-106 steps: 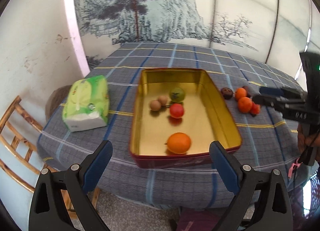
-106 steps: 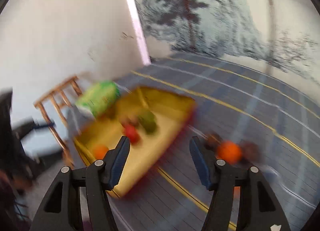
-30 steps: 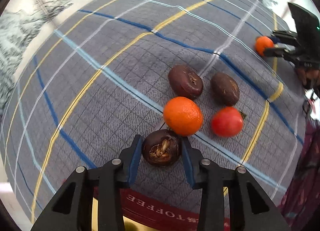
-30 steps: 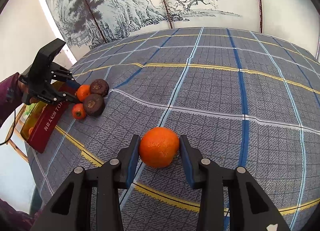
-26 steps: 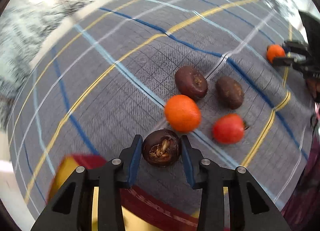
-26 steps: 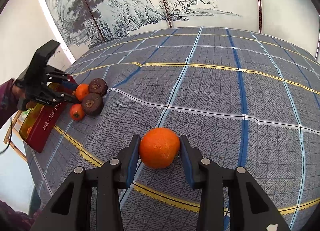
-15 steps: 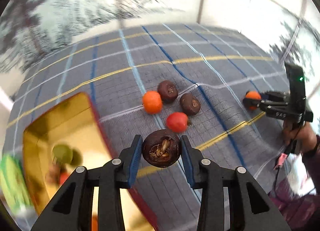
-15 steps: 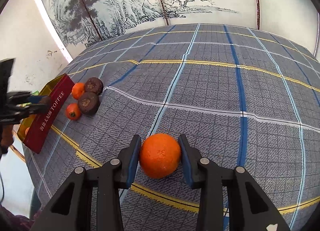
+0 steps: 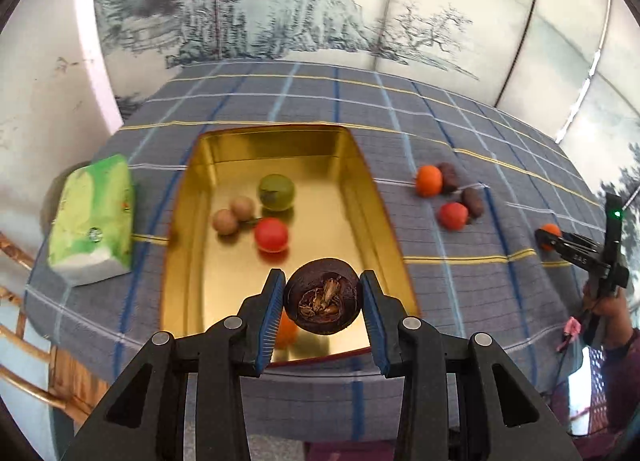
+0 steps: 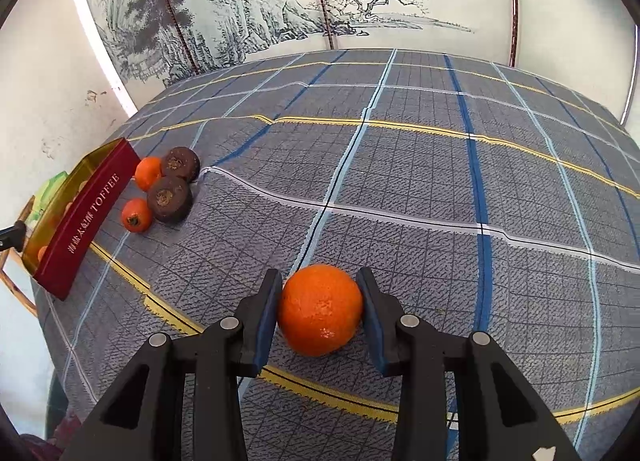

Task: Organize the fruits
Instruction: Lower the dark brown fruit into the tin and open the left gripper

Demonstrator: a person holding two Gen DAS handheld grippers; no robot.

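The left gripper (image 9: 323,303) has its jaws shut tight on a dark brown fruit (image 9: 322,301), up over the gold tin (image 9: 182,229) at 6 o'clock. The right gripper (image 10: 319,307) jaws squeeze an orange (image 10: 320,309) on the checked surface (image 10: 420,181). Four more fruits (image 10: 168,197) sit near the tin, at 9 o'clock

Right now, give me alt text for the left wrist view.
The left tool grips a dark brown fruit above a gold tin holding several fruits. A green tissue pack lies left; more fruits lie right.
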